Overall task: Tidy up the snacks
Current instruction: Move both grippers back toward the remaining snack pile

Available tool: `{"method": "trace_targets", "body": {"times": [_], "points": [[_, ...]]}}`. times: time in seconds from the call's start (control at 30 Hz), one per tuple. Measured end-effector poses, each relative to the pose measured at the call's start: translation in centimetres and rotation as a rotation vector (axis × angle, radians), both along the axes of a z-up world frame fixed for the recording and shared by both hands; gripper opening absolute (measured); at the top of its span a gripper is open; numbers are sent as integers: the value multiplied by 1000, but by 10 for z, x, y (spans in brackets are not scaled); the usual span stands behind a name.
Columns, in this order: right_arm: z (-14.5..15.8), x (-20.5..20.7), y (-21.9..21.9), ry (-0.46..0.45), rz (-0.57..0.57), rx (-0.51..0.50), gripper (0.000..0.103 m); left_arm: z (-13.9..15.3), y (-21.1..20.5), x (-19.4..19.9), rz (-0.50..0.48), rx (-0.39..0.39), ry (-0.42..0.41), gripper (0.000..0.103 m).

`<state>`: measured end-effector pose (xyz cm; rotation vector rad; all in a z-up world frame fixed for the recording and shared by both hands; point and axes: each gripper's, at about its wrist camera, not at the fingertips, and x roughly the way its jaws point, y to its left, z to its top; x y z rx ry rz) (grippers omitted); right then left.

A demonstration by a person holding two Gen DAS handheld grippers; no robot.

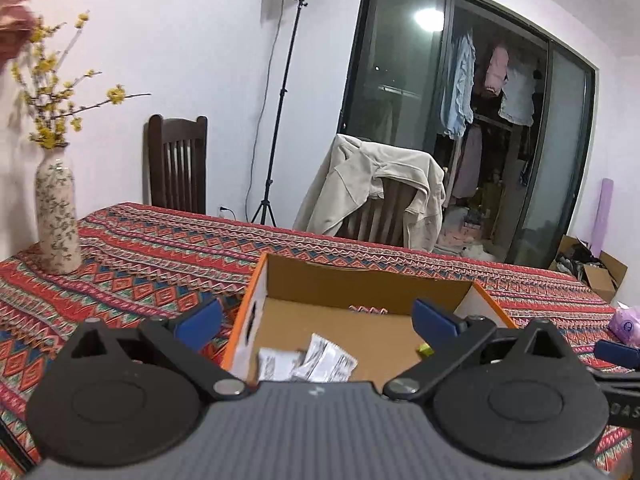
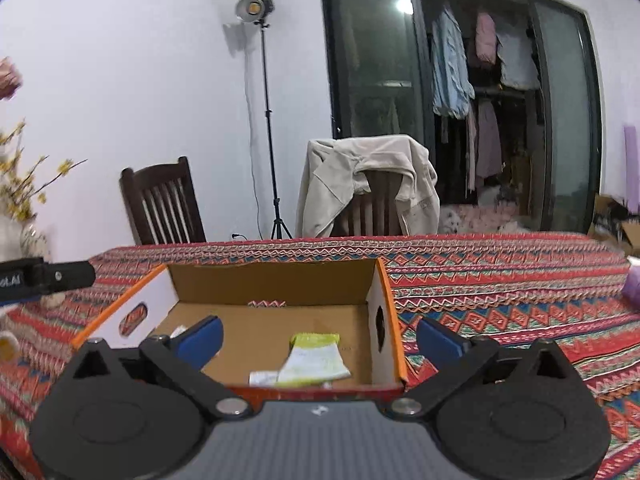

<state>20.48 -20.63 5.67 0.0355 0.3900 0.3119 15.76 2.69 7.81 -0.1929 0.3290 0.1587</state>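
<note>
An open cardboard box with orange rims [image 1: 360, 284] [image 2: 276, 280] stands on the patterned tablecloth. Inside it lie silver-white snack packets [image 1: 320, 362] and a green-and-white packet [image 2: 316, 360], of which a yellow-green bit [image 1: 424, 349] shows in the left wrist view. My left gripper [image 1: 316, 320] is open and empty, above the box's near left part. My right gripper [image 2: 320, 338] is open and empty, above the box's near right part. The right gripper's blue tip [image 1: 616, 354] shows at the right edge of the left wrist view; part of the left one [image 2: 44, 276] shows in the right wrist view.
A flowered vase with yellow blossoms [image 1: 56, 216] stands at the table's left. A purple packet [image 1: 626, 322] lies at the right. Two wooden chairs [image 1: 178, 164] stand behind the table, one draped with a beige jacket [image 1: 372, 184]. A light stand [image 1: 276, 120] is by the wall.
</note>
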Motion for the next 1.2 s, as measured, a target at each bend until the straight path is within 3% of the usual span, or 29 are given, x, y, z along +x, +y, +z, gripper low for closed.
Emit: {"method": "trace_targets", "body": {"times": [0.3,0.67,1.2], "points": [[-31,-50,-20,73,59,2,103,-27,6,-52,25,-15,66,103],[-57,-84,-45,134,45,-2,103,-50,6,-89,34,-37,121,103],[-72,-70,-67,193,60,-86,103,-50,7,-103,74,-35,131,103]]}}
